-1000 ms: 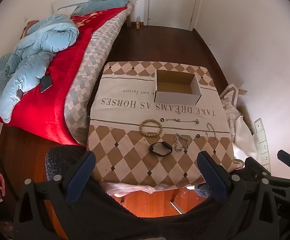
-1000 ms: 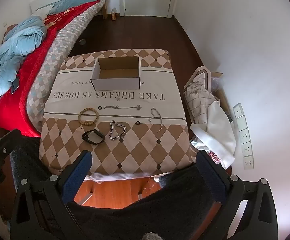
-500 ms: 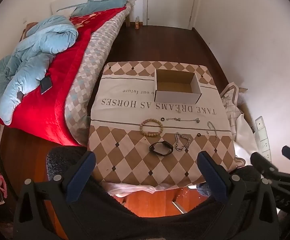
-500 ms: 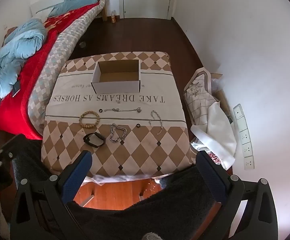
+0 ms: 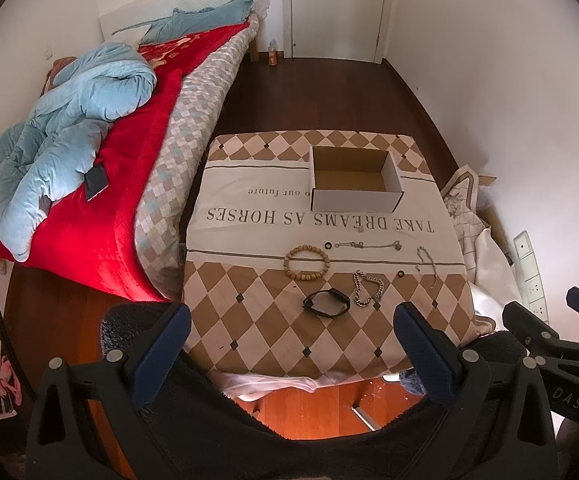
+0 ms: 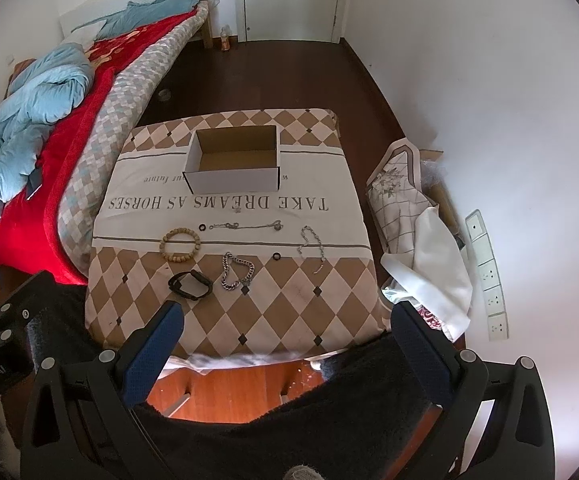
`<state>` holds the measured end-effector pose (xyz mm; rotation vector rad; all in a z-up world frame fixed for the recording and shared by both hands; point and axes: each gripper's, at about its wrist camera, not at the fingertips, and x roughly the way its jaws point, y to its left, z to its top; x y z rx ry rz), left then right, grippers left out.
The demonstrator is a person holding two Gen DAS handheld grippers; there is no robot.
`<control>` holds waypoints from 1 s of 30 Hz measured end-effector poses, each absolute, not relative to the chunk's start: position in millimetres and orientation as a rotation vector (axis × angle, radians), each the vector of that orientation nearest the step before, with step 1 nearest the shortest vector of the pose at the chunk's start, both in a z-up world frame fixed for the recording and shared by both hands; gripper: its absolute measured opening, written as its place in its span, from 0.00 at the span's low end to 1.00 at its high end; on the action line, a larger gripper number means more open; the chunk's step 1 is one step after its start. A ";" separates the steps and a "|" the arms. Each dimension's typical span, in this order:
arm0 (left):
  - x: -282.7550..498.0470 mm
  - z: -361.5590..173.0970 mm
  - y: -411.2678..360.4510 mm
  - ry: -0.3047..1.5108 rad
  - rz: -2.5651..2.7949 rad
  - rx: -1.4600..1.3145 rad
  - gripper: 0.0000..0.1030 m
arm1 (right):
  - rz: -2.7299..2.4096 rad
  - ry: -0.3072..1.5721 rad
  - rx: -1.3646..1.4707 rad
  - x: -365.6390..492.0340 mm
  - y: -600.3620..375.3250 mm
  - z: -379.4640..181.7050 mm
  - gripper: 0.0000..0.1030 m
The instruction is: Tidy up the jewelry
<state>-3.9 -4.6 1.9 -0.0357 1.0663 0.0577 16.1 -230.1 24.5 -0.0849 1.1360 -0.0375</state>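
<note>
I hold both the left gripper (image 5: 291,346) and the right gripper (image 6: 285,342) wide open, empty. The chain bracelet (image 6: 236,272), nearer me than the box (image 6: 233,160), looks limp and slippery: pinch mid-chain.

An open cardboard box (image 5: 355,184) sits on the far half of the cloth-covered table (image 5: 249,332), with the jewelry laid out nearer the camera. A beaded bracelet (image 5: 306,262), small ring (image 5: 328,245) and thin chain (image 5: 369,245) lie behind a watch band (image 5: 326,303) and curb-link bracelet (image 5: 367,289); another ring (image 5: 401,274) and chain (image 5: 426,262) lie to their right. A bed (image 5: 89,200) stands left of the table.
</note>
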 end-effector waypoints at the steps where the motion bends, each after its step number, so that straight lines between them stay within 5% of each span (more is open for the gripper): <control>1: -3.8 1.9 -4.9 1.066 0.058 -0.035 1.00 | -0.037 1.136 -0.084 16.5 -230.6 24.5 1.00; 30: -4.6 13.1 -4.4 1.047 0.064 -0.042 1.00 | -0.032 1.126 -0.080 19.3 -232.3 31.3 1.00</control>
